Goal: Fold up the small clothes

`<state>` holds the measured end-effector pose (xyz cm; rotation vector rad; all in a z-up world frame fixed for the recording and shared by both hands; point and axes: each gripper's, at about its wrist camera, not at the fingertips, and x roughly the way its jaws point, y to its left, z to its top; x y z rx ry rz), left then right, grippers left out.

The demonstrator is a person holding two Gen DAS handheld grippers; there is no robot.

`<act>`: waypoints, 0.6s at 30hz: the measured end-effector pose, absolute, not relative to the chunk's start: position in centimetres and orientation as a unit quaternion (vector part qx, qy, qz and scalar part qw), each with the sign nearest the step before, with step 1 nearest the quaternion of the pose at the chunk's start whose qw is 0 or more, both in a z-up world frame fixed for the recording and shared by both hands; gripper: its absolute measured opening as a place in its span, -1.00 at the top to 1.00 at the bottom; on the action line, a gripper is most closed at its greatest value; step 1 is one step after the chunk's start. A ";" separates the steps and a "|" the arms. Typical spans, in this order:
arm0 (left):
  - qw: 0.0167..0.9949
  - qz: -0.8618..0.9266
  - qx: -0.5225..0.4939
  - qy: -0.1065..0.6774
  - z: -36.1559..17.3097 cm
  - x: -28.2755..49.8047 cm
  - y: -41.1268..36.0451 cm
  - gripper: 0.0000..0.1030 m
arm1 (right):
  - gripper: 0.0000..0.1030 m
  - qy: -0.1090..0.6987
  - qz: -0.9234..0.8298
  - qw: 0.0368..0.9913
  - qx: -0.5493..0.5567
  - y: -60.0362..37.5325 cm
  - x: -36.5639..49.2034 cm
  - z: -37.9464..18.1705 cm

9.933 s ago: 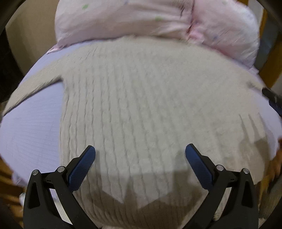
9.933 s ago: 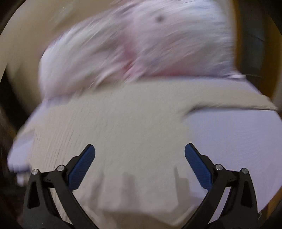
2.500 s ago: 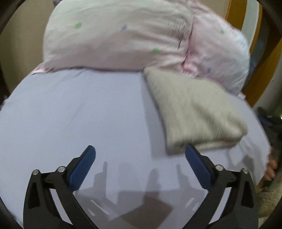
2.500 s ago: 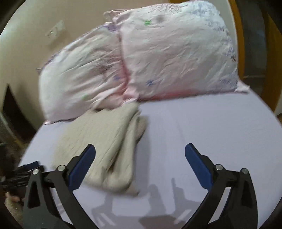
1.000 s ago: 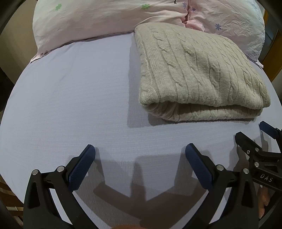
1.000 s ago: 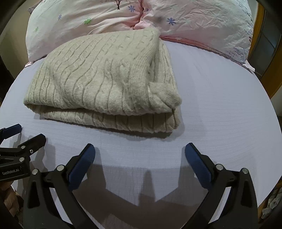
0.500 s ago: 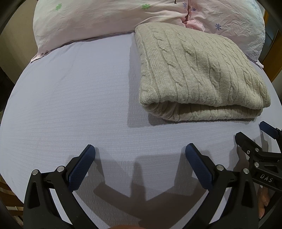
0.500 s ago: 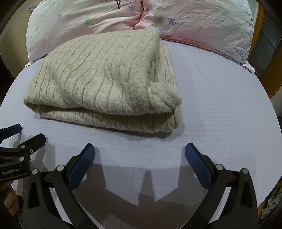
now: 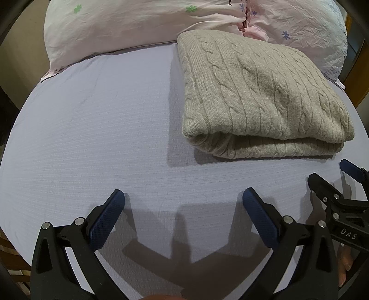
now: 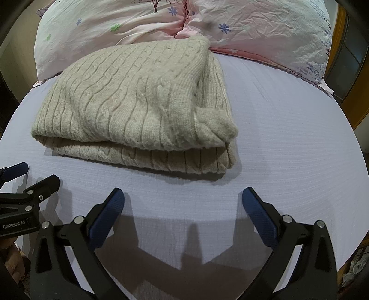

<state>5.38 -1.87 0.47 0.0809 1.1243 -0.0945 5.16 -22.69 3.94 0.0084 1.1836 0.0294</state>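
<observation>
**Folded sweater resting on bed; both grippers spread and empty**

1. Bed sheet [image 9: 96, 129]: the pale lavender sheet fills most of both of my wrist views. It lies flat, with fine horizontal texture lines. My tools cast dark shadows on its near part.

2. Pillows [image 10: 129, 25]: two pale pink pillows with small flower prints lie side by side along the far edge of the sheet. Their seam meets just behind the sweater. In the left wrist view they span the far edge [image 9: 143, 20].

3. Sweater [image 10: 138, 103]: the beige cable-knit sweater lies folded into a thick rectangular stack on the sheet. Its far corner touches the pillows. In the left wrist view it sits to the right of centre [image 9: 258, 92], with the rounded fold edge facing me. In the right wrist view it sits left of centre, and a loose rolled lip of knit shows at its near right corner.

4. Left gripper [image 9: 183, 204]: I hold it near, above bare sheet, apart from the sweater. The blue-padded fingers stand wide apart with nothing between them.

5. Right gripper [image 10: 183, 204]: same condition. Fingers are spread wide, empty, and short of the sweater's near edge. It also shows at the right margin of the left wrist view [image 9: 332, 182].
</observation>
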 end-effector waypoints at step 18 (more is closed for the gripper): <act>0.845 -0.044 0.038 0.531 0.5 5.4 -2.0 -0.97 | -0.97 0.557 0.014 0.830 0.004 -22.8 5.0 3.9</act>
